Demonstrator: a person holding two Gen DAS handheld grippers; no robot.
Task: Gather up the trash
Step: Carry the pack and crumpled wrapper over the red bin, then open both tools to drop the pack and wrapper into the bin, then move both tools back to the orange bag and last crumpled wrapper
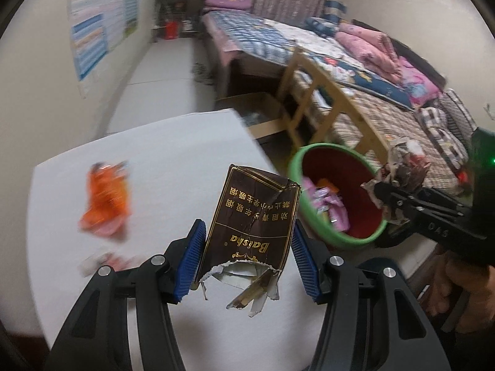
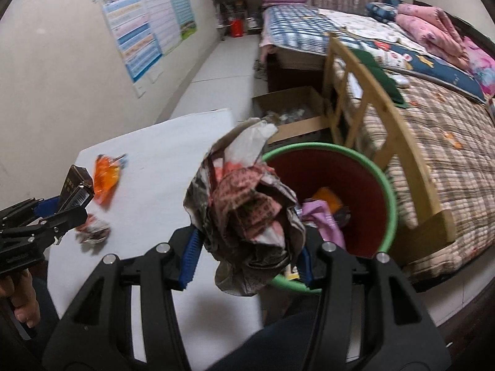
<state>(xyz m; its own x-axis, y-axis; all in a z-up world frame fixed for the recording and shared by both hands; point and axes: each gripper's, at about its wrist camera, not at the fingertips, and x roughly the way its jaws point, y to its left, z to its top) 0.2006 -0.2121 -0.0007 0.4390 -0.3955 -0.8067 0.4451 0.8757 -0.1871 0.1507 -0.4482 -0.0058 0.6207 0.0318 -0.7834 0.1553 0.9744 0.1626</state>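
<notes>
Both wrist cameras look steeply down along their own fingers, close above the white table (image 1: 173, 160). Each frames the green-rimmed bin (image 2: 390, 198) at right and the bed (image 2: 439, 142) upper right.

Dim, even indoor light; motion blur across table and room; strong fisheye bending, dark corners.

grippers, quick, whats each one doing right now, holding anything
Left gripper: closed on a torn brown cigarette pack.
Right gripper: closed on a crumpled paper wrapper, near the green-rimmed bin.
</notes>
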